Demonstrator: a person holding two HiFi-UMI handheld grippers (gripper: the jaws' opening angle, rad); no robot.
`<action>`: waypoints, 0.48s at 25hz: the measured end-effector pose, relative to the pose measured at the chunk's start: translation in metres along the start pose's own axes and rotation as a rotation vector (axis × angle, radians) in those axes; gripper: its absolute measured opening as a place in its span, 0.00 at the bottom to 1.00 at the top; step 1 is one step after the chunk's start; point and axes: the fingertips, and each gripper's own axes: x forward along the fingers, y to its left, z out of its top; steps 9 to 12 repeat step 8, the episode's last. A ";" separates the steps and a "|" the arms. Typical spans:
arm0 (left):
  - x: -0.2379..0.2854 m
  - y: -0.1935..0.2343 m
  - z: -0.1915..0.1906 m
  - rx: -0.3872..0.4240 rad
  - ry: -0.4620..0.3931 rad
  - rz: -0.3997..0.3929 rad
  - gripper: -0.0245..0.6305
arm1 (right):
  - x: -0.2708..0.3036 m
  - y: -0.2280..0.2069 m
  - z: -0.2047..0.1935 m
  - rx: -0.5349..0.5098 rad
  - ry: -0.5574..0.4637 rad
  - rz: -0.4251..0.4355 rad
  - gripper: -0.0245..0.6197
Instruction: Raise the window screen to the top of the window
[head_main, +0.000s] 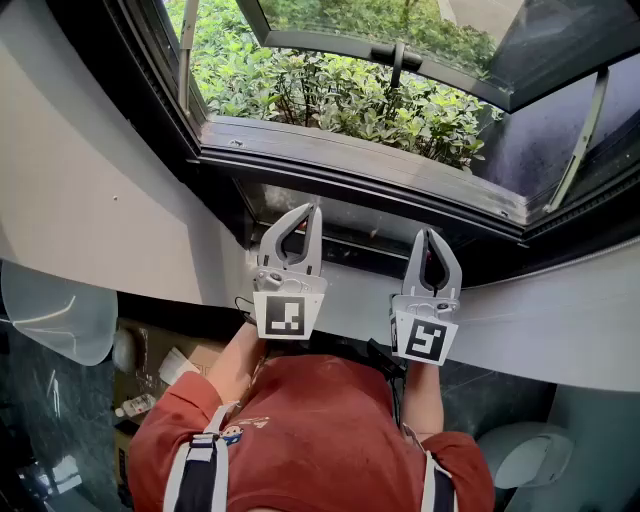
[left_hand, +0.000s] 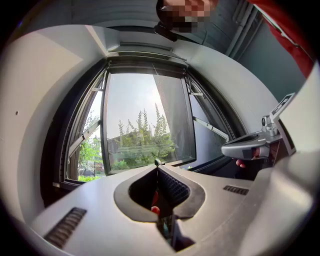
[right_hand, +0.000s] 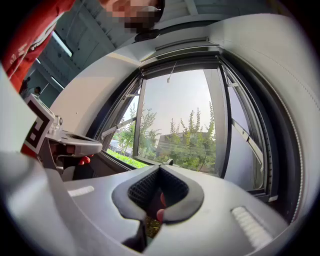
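Observation:
The window (head_main: 350, 160) is in front of me, its glass sash (head_main: 420, 55) swung outward over green bushes. In the right gripper view I see no mesh across the opening (right_hand: 175, 115); a thin cord (right_hand: 172, 73) hangs from the top rail (right_hand: 180, 50). The dark top housing (left_hand: 145, 59) also shows in the left gripper view. My left gripper (head_main: 311, 212) (left_hand: 158, 165) is shut on nothing, held just short of the lower frame. My right gripper (head_main: 432, 234) (right_hand: 159, 169) is beside it, also shut and empty. Each gripper shows in the other's view, the right one (left_hand: 250, 147) and the left one (right_hand: 75, 142).
White curved wall (head_main: 90, 200) frames the window on both sides. Metal stay arms (head_main: 578, 140) hold the sash open. A sash handle (head_main: 398, 62) hangs at mid-pane. Below me are a cardboard box with bottles (head_main: 150, 385) and rounded white objects (head_main: 55, 315).

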 end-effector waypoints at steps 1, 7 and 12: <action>0.000 0.000 0.000 0.001 -0.002 -0.002 0.05 | 0.000 0.000 0.000 0.001 0.000 -0.001 0.05; 0.000 -0.003 -0.001 0.003 0.010 -0.007 0.05 | 0.000 -0.002 -0.001 0.001 -0.001 -0.003 0.05; 0.000 -0.003 -0.002 0.000 0.012 -0.006 0.05 | 0.000 -0.002 -0.001 0.000 0.001 -0.003 0.05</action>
